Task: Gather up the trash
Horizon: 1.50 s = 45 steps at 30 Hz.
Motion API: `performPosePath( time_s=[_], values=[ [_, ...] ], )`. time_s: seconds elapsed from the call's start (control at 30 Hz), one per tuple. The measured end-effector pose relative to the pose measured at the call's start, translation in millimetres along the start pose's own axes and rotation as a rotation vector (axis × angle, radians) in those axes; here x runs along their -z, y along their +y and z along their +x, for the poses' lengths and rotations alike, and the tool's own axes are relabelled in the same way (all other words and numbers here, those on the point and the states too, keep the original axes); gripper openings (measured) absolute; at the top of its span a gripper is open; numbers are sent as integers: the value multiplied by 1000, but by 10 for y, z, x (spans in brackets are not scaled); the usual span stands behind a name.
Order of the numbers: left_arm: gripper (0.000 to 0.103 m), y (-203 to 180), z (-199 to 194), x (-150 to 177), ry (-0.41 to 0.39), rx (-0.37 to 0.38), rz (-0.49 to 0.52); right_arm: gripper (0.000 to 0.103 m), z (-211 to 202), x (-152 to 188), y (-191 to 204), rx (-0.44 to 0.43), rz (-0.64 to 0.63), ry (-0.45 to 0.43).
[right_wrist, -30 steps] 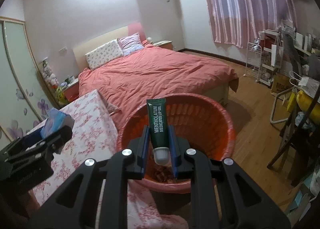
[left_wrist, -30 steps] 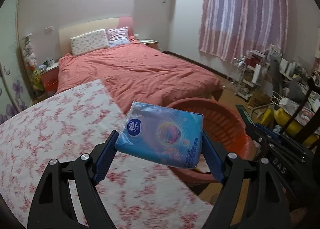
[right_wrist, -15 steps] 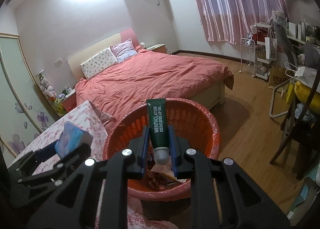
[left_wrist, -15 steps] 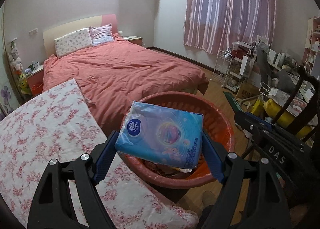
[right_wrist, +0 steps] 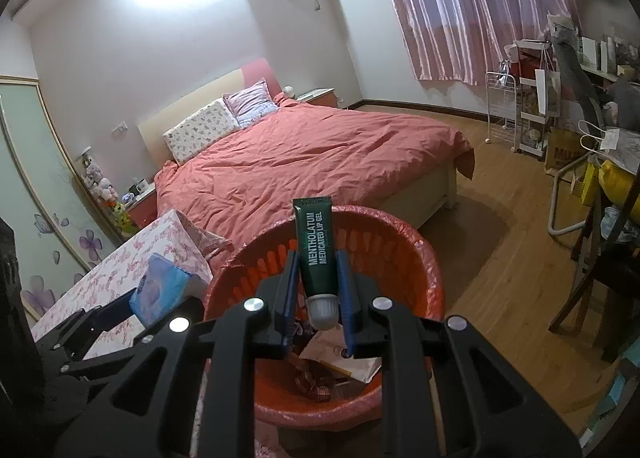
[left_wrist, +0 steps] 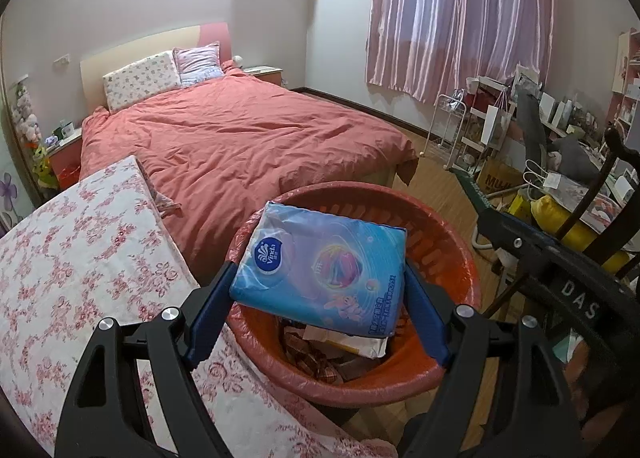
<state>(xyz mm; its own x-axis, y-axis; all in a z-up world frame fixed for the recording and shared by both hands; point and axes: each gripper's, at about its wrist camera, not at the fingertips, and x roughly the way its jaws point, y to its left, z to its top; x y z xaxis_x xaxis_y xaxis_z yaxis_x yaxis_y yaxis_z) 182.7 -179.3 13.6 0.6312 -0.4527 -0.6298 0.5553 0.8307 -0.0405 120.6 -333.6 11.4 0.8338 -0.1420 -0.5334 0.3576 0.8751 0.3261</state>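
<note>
1. The bed (left_wrist: 240,137) with its red cover lies well beyond both of your tongs, across the room.
2. The floral-covered table (left_wrist: 80,258) sits under and to the left of your left gripper (left_wrist: 318,306).
3. The red basket (right_wrist: 400,254) stands directly below both tongs, with paper scraps (right_wrist: 340,358) in its bottom.
4. Your left gripper is spread wide and clamped on the blue tissue pack (left_wrist: 324,270), held flat over the basket's near rim.
5. Your right gripper (right_wrist: 318,290) is nearly closed, pinching the green lip gel tube (right_wrist: 316,250) upright, cap toward you, above the basket.
</note>
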Motion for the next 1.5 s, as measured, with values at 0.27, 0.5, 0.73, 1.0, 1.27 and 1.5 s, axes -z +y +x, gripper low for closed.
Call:
performPosePath(
  time_s=[0.27,0.5,0.73,1.0,1.27,1.5],
  values=[
    [79,10,148,-21,17,-4,-8,20,156,-56,-91,-15,25,17],
    [82,45,293,8,66,-13,-25,35,280,-48,-182,-38,64,38],
    [84,84,310,62,90,-48,-34,49,237,5,-258,2,62,31],
    [84,238,130,63,75,-90,-55,66,32,45,-220,41,33,-6],
    [89,399,-349,158,16,-134,-74,89,-360,148,41,108,-66,-78],
    [101,528,-838,378,-45,-201,-82,99,-728,316,243,195,-153,-129]
  ],
)
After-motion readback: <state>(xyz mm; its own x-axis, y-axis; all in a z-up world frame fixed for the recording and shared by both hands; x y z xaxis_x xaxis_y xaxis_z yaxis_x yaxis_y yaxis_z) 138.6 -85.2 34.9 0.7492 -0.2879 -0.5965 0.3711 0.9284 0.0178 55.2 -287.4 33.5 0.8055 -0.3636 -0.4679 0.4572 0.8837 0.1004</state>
